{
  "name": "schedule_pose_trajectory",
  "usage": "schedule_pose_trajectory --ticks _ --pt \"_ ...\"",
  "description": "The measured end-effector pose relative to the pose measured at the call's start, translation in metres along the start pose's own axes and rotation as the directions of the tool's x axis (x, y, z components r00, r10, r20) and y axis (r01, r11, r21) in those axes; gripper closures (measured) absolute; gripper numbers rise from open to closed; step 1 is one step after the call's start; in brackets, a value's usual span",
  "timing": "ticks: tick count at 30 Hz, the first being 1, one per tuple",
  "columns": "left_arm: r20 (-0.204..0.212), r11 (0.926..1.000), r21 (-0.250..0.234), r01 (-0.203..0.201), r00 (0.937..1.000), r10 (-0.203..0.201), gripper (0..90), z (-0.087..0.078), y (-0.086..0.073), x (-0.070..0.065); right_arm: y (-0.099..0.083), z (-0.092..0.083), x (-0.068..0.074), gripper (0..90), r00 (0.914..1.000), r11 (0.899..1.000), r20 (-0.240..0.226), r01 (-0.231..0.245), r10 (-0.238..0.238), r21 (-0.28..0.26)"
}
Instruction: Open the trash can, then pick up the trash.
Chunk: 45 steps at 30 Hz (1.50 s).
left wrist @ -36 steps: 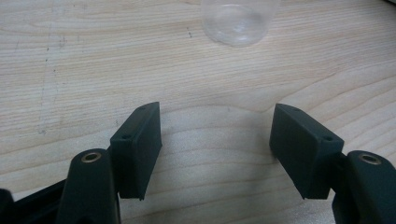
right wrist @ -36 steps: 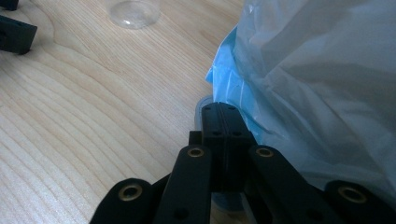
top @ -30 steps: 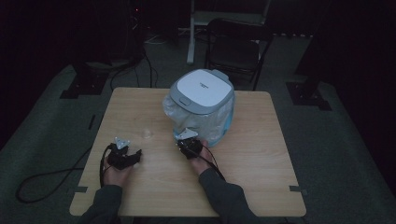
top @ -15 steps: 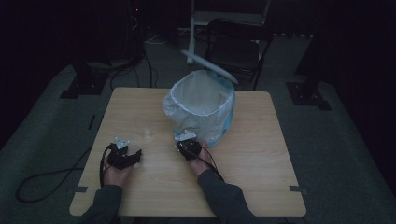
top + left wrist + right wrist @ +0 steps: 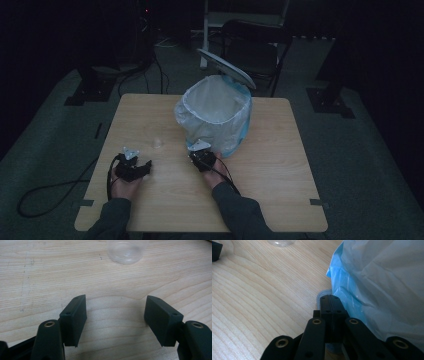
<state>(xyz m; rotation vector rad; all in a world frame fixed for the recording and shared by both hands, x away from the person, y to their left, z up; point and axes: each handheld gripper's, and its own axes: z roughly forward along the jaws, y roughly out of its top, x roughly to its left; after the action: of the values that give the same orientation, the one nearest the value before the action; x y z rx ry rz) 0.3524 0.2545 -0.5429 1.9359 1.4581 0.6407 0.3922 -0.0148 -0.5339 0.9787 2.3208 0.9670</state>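
Observation:
A pedal bin (image 5: 215,120) lined with a white bag over a blue one (image 5: 384,282) stands mid-table, its lid (image 5: 226,67) tipped up and back. My right gripper (image 5: 202,152) is at the bin's foot, shut with its jaws together (image 5: 332,301), its tips resting on a grey pedal (image 5: 322,293). A small clear plastic cup (image 5: 158,144) stands on the wood to the left of the bin. My left gripper (image 5: 145,166) lies low on the table, open, its jaws wide apart (image 5: 116,312) and aimed at the cup (image 5: 127,250), which stands a short way ahead of them.
The wooden table (image 5: 280,165) has bare room on its right half and along the front. A dark chair (image 5: 255,47) stands behind the table. A black cable (image 5: 50,192) trails from the left gripper off the table's left edge to the floor.
The bin's lid has swung from flat shut to fully raised while the right gripper stays at the bin's foot. The left gripper has not moved.

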Motion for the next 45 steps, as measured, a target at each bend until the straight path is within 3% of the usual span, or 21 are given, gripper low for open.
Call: schedule_pose_trajectory --ticks 8,20,26,31,38,45 --pt "0.024 0.9999 0.004 -0.014 0.9996 0.014 53.1 -0.003 0.000 -0.002 0.000 0.000 -0.001 90.0 1.0000 1.000 -0.005 0.001 -0.001 -0.006" --pt "0.059 0.9998 0.010 0.019 0.9981 -0.020 55.2 -0.006 0.002 0.001 -0.002 0.000 -0.001 90.0 1.0000 1.000 -0.006 -0.005 0.005 -0.014" --pt "0.104 0.9992 -0.018 0.036 0.9940 -0.034 56.8 -0.015 0.011 0.003 -0.002 0.000 -0.001 90.0 1.0000 1.000 -0.004 -0.002 0.002 -0.014" --pt "0.109 0.9989 -0.030 0.035 0.9936 -0.032 57.1 -0.018 0.018 0.003 -0.002 0.000 -0.001 90.0 1.0000 1.000 -0.006 -0.002 0.002 -0.014" --pt "0.122 0.9962 -0.081 0.031 0.9924 -0.021 56.5 -0.025 0.051 0.004 -0.002 0.000 -0.001 90.0 0.9999 1.000 -0.009 -0.013 0.013 -0.015" --pt "0.124 0.9907 -0.125 0.053 0.9916 -0.037 55.5 -0.031 0.075 0.008 -0.002 0.000 -0.001 90.0 0.9999 1.000 -0.008 -0.012 0.012 -0.018"
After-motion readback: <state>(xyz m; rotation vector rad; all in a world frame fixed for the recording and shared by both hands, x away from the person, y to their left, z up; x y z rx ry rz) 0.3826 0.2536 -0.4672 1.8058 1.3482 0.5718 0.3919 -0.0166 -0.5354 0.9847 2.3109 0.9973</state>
